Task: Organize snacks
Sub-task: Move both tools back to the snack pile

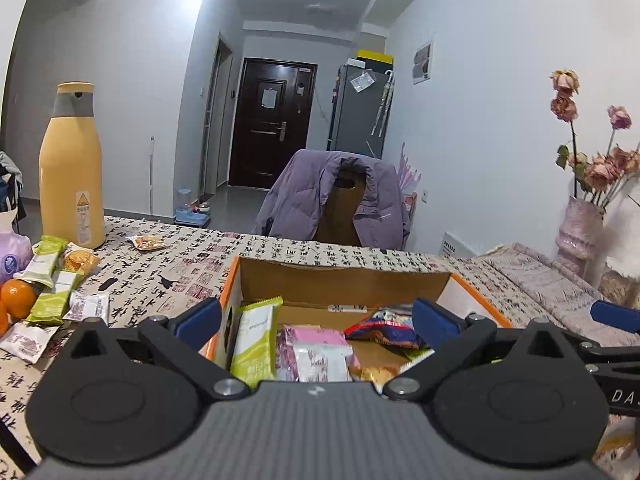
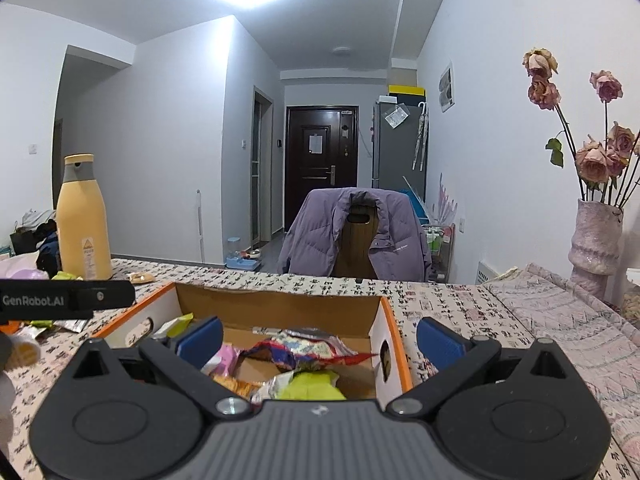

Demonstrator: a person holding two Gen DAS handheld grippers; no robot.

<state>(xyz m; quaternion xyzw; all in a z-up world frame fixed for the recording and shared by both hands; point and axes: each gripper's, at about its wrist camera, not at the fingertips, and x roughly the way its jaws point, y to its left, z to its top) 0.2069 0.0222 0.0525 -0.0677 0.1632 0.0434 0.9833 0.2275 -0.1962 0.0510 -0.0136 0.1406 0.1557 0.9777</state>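
Note:
An open cardboard box (image 1: 340, 280) with an orange rim stands on the patterned tablecloth and holds several snack packets: a green one (image 1: 256, 340), a pink one (image 1: 320, 344) and a red-blue one (image 1: 384, 328). My left gripper (image 1: 316, 318) hovers open over the box's near left side, with nothing between its fingers. My right gripper (image 2: 320, 342) is open and empty too, over the right end of the same box (image 2: 280, 306), straddling its right wall. Loose green packets (image 1: 50, 292), white packets (image 1: 86, 306) and a cracker pack (image 1: 146, 242) lie on the table left of the box.
A tall yellow bottle (image 1: 72, 168) stands at the table's far left, with oranges (image 1: 18, 298) near the loose snacks. A vase of dried roses (image 2: 594, 240) stands at the right. Behind the table is a chair with a purple jacket (image 1: 332, 200).

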